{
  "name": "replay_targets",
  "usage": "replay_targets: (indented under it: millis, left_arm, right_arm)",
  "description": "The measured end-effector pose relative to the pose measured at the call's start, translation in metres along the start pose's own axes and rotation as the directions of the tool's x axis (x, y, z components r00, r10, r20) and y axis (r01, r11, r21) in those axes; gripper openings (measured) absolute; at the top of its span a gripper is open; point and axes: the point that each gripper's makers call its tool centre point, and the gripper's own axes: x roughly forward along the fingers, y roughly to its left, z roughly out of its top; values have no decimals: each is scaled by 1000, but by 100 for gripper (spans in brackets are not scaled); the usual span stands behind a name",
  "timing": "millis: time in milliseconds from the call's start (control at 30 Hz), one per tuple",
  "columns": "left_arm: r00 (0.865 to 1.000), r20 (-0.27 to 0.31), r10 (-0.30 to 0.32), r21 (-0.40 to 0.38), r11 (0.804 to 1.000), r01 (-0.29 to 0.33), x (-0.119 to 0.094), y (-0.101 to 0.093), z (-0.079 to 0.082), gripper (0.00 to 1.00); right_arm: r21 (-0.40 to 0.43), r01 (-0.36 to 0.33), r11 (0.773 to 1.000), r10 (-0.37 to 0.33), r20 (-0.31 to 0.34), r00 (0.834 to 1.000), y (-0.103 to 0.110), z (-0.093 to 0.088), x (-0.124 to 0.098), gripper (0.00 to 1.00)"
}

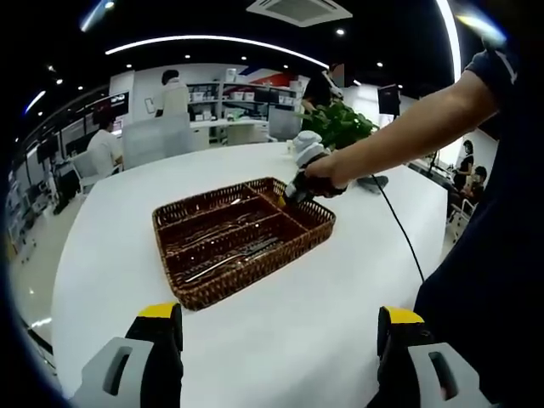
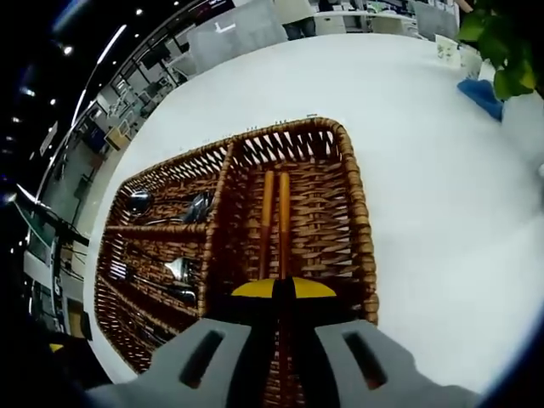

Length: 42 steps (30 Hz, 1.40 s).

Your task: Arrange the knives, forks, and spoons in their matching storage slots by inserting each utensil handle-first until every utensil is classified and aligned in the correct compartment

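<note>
A brown wicker basket (image 1: 197, 293) (image 2: 361, 229) with several compartments sits on a white table (image 1: 323, 289). Its narrow slots hold metal spoons (image 2: 197, 206) and forks (image 2: 178, 268). Two wooden sticks (image 2: 266, 212) lie side by side in the wide compartment. My right gripper (image 2: 274, 289) (image 1: 291, 195) is shut, with its yellow tips low over the sticks' near ends; whether it grips them is hidden. A person's hand (image 1: 327, 174) holds it at the basket's far right end. My left gripper (image 1: 279, 314) is open and hovers over the near table, short of the basket.
A potted green plant (image 1: 340, 123) (image 2: 501, 42) and a blue object (image 2: 480, 93) stand beyond the basket. A black cable (image 1: 399, 229) trails across the table on the right. The person's body stands at the right edge. People, desks and shelves fill the background.
</note>
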Motion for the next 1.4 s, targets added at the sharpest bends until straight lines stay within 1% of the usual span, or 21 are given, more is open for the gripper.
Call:
replay_targets:
  millis: [167, 233, 433, 533, 600, 667, 733, 800, 867, 900, 1000, 1033, 1133, 1200, 1267, 1300, 1400]
  left_arm:
    - [1000, 0, -3, 6, 1000, 3, 2, 0, 1, 100]
    - [1000, -2, -4, 6, 1000, 4, 2, 0, 1, 100]
    - [1000, -1, -6, 8, 1000, 6, 1, -4, 1, 99]
    - [1000, -3, -5, 8, 1000, 5, 0, -4, 0, 100]
    - [1000, -4, -3, 9, 1000, 3, 0, -3, 0, 100]
    - [1000, -5, -2, 12, 1000, 2, 0, -3, 0, 100]
    - [1000, -4, -5, 13, 1000, 5, 1, -3, 1, 100]
    - [1000, -2, -6, 14, 1000, 6, 2, -2, 2, 100]
    - [1000, -5, -9, 15, 1000, 9, 3, -2, 2, 100]
    - [1000, -6, -10, 16, 1000, 10, 4, -1, 3, 100]
    - [1000, -2, -18, 13, 1000, 18, 6, -1, 5, 99]
    - [1000, 0, -20, 13, 1000, 20, 6, -1, 6, 99]
    - [1000, 3, -29, 2, 1000, 29, 10, 0, 9, 99]
    - [1000, -5, -29, -8, 1000, 29, 13, 2, 8, 99]
    - [1000, -13, -27, -18, 999, 26, 14, 4, 8, 99]
    - [999, -23, -28, -30, 999, 27, 17, 6, 7, 99]
    - [999, -27, -27, -42, 999, 25, 19, 8, 7, 99]
  right_arm:
    - [-16, 15, 1000, -15, 0, 1000, -3, 2, 0, 4]
    - [-8, 18, 1000, -18, -1, 1000, -3, 2, 0, 4]
    - [-17, 17, 1000, -17, -4, 1000, -4, 4, 3, 4]
    - [-30, 25, 999, -25, 3, 1000, -4, 7, 2, 8]
    - [-62, 43, 997, -42, 13, 999, -7, 10, 0, 12]
    - [-74, 36, 997, -35, 16, 999, -6, 11, -2, 14]
    - [-97, 36, 995, -32, 40, 999, -6, 15, -6, 16]
    - [-122, 21, 992, -16, 43, 999, -2, 15, -11, 18]
    - [-139, 26, 990, -18, 56, 998, -2, 17, -14, 22]
    - [-142, 14, 990, -4, 67, 998, 2, 17, -18, 23]
    - [-162, 14, 987, 2, 98, 995, 3, 17, -28, 28]
    - [-171, -1, 985, 20, 113, 993, 6, 17, -32, 29]
    - [-195, -6, 981, 33, 137, 990, 8, 13, -44, 33]
    - [-213, -10, 977, 44, 156, 987, 10, 7, -54, 36]
    - [-216, -14, 976, 53, 175, 983, 11, 6, -60, 40]
    - [-226, -28, 974, 73, 194, 978, 13, 2, -68, 42]
    - [-244, -36, 969, 88, 203, 975, 16, -5, -78, 47]
